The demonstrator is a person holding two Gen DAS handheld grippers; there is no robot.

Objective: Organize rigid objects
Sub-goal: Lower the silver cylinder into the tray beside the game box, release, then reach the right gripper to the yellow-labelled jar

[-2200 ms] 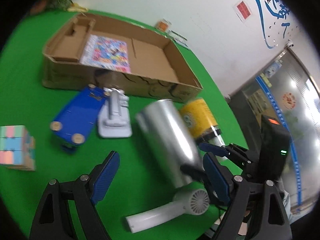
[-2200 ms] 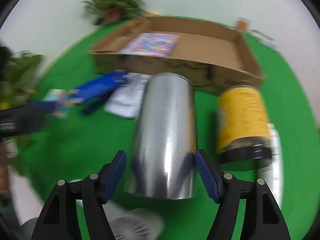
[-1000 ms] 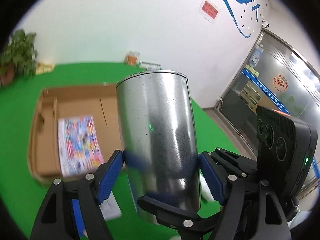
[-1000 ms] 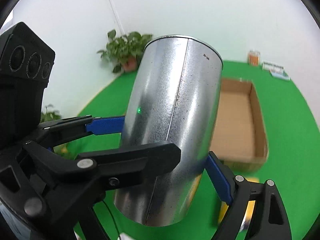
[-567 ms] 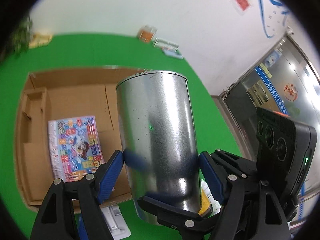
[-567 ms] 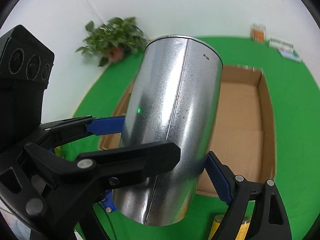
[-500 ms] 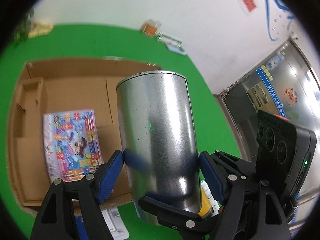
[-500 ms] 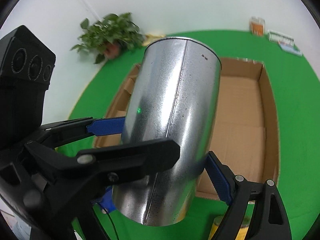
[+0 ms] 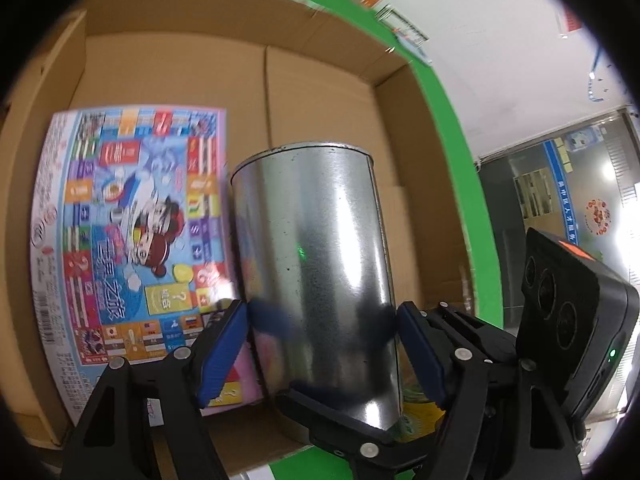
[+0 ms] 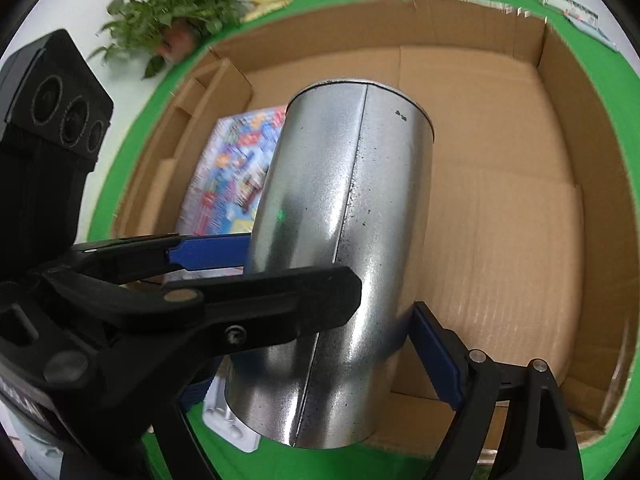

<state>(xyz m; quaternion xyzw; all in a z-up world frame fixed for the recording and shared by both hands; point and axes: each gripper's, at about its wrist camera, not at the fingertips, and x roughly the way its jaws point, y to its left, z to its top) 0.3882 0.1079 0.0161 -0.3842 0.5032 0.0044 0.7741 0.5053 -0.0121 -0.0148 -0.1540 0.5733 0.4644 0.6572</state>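
Note:
Both grippers are shut on one large silver metal cylinder (image 9: 316,256), seen also in the right wrist view (image 10: 344,240). My left gripper (image 9: 320,340) clamps its lower part with blue pads on both sides. My right gripper (image 10: 320,344) clamps it too, and the left gripper's black finger (image 10: 256,300) crosses in front. The cylinder hangs over the open cardboard box (image 9: 400,96), whose floor fills the right wrist view (image 10: 500,200). A colourful board-game sheet (image 9: 124,240) lies flat in the box's left part.
A yellow can (image 9: 420,410) shows below the cylinder outside the box's near wall. A grey-white object (image 10: 224,420) lies on the green table (image 10: 612,452) before the box. A potted plant (image 10: 180,12) stands at the far left.
Both grippers have carried the cylinder forward and down, over the box. The box now fills both views and the game sheet looks much nearer.

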